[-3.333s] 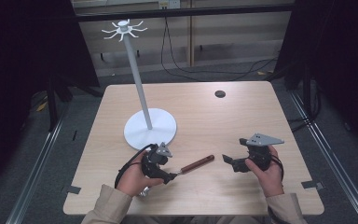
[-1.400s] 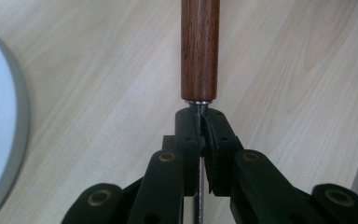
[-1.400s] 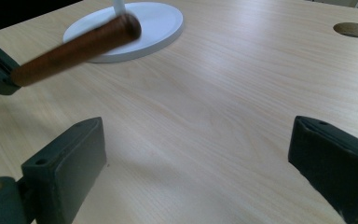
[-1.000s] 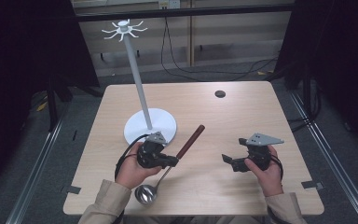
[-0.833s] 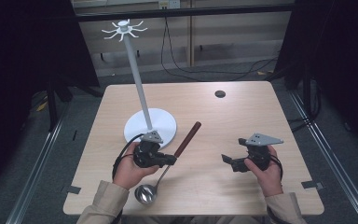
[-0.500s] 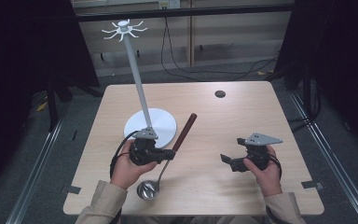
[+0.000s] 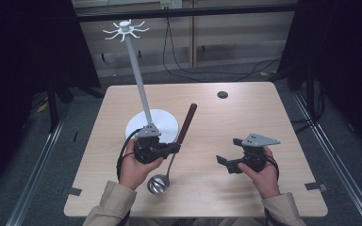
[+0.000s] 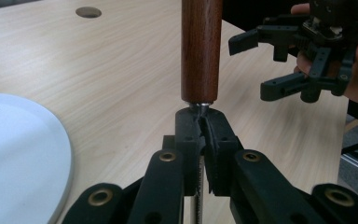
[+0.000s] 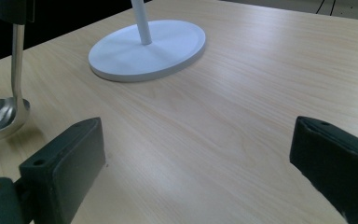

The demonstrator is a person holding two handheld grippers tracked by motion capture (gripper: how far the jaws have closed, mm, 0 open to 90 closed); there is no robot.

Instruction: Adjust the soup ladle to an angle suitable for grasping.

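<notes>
Wooden-handled ladle [image 7: 178, 141] pinched in left gripper [image 7: 172, 149] fingers; right gripper [image 7: 225, 163] fingers spread.

1. High view: table [image 7: 245, 122] is lit evenly from above; surroundings are left v. dark, near black at both sides.
2. Soft, short shadows are cast under the ladle [image 7: 159, 183] bowl & white stand base [image 7: 162, 121].
3. Left gripper view: foreground jaws are blurred; mild glare is seen on the wooden handle.
4. Right gripper view: near jaws are soft, woodgrain is rendered sharp; bright sheen is seen mid-table.
</notes>
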